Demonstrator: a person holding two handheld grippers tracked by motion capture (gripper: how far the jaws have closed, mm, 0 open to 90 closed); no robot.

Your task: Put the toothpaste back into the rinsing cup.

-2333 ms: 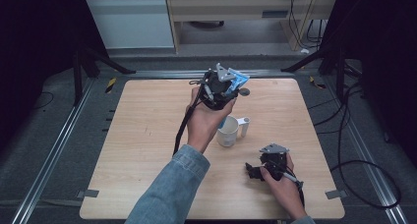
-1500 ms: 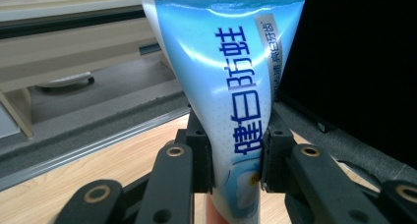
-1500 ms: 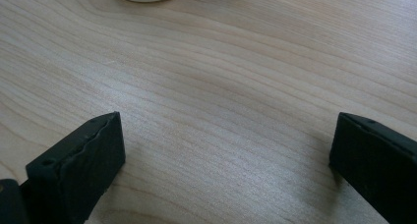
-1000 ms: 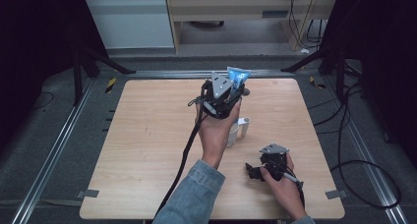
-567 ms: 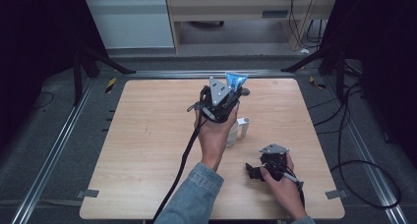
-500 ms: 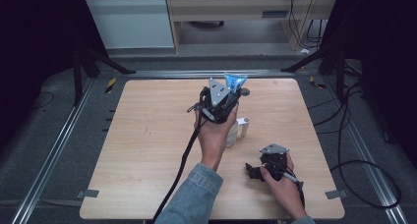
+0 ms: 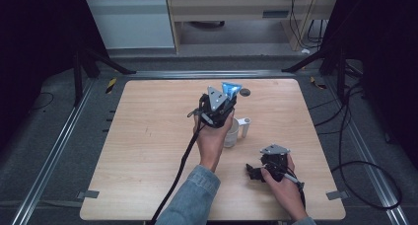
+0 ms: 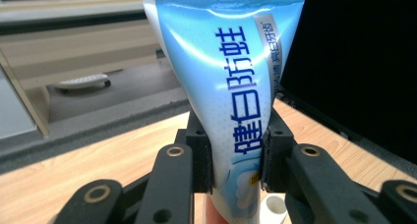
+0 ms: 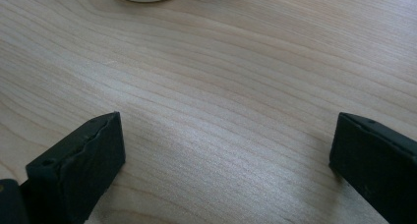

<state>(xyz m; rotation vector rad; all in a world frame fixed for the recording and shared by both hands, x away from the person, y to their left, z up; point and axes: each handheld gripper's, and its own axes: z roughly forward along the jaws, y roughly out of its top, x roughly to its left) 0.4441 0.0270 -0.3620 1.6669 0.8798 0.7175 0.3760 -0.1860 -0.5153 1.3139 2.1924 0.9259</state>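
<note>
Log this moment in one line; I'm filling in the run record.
left claw: shut on toothpaste tube, raised above cup | right claw: open, low over table

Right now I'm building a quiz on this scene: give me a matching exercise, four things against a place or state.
Things:
1. left gripper
2. right gripper
3. toothpaste tube
4. white mug

States:
a. stands on the table beside the left hand
b. open, low over bare wood
c. clamped, crimped end up
d. shut on something blue

Pairs: 1-d, 2-b, 3-c, 4-a
</note>
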